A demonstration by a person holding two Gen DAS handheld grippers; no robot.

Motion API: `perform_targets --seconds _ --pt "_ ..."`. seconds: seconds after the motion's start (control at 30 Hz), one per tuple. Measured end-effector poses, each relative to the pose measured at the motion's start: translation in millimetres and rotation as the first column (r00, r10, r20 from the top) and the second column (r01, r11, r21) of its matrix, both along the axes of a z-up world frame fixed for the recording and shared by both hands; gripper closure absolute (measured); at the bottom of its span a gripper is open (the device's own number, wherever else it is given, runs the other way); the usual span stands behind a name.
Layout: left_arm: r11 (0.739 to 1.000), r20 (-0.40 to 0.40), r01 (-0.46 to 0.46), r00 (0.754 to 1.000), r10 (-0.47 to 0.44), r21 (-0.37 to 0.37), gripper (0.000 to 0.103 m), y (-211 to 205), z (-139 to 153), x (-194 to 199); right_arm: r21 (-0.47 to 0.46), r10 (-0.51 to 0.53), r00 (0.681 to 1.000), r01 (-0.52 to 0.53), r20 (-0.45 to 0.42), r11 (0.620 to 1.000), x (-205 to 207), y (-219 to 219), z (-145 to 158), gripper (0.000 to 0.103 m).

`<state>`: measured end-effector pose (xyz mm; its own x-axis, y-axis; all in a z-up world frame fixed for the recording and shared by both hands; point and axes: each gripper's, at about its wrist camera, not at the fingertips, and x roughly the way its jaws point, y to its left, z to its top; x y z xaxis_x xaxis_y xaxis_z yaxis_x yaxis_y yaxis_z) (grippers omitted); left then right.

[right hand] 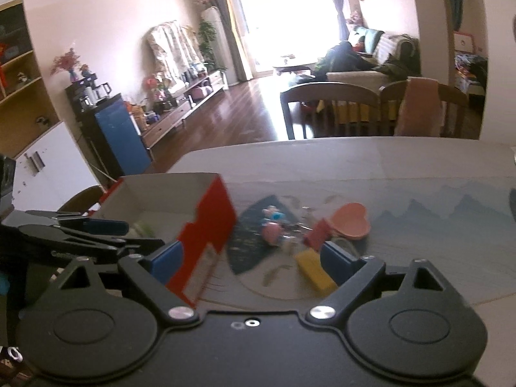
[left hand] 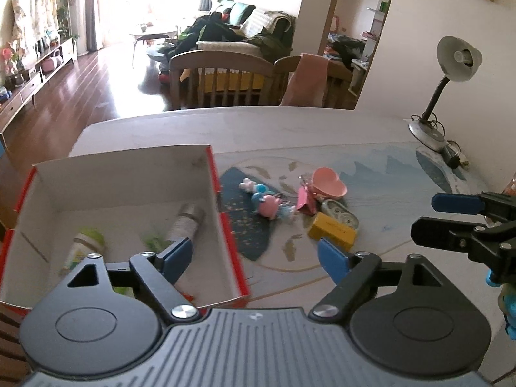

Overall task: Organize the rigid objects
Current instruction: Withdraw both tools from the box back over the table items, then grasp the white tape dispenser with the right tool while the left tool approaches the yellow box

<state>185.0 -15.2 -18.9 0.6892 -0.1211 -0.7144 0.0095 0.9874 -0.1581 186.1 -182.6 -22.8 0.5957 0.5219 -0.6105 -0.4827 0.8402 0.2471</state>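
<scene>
1. The left gripper stands wide with nothing between its blue pads, above the right wall of the red-and-white box; a silver cylinder and a green-capped bottle lie inside the box.
2. The right gripper is equally wide and empty, facing the loose items.
3. These sit mid-table just right of the box: yellow block, metal tin, pink heart dish, toy figure.
4. I judge the yellow block, nearest and boxy, the easiest pick: straddle its long sides, clear of the tin touching it.

left tongs: jaws wide, empty | box (red-edged): silver cylinder inside | table: yellow block
</scene>
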Motion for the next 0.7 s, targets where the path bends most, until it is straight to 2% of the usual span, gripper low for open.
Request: perform_targets --seconds 0.07,0.13,0.43,0.7 --pt "1.0 0.013 0.004 1.0 -0.004 -0.004 0.01 -10.1 -4.1 4.8 -0.01 -0.012 1.0 0.012 -0.005 1.0 5.9 -11.9 -3.2 0.011" --pt "1.0 0.025 0.004 1.0 -0.004 0.005 0.0 -21.1 -8.2 8.9 -0.024 -0.029 1.0 0.029 -0.011 0.999 14.3 -22.4 -7.1 0.011" --pt "0.999 0.003 0.034 0.999 -0.034 -0.005 0.0 -73.8 -35.3 43.1 -0.074 -0.078 0.996 0.075 -0.047 0.994 65.9 -57.5 -30.1 0.012" --pt "0.995 -0.027 0.094 0.995 -0.095 -0.038 0.0 -107.3 -67.6 74.3 -0.13 -0.047 0.992 0.032 -0.115 0.991 112.0 -59.3 -63.4 0.012"
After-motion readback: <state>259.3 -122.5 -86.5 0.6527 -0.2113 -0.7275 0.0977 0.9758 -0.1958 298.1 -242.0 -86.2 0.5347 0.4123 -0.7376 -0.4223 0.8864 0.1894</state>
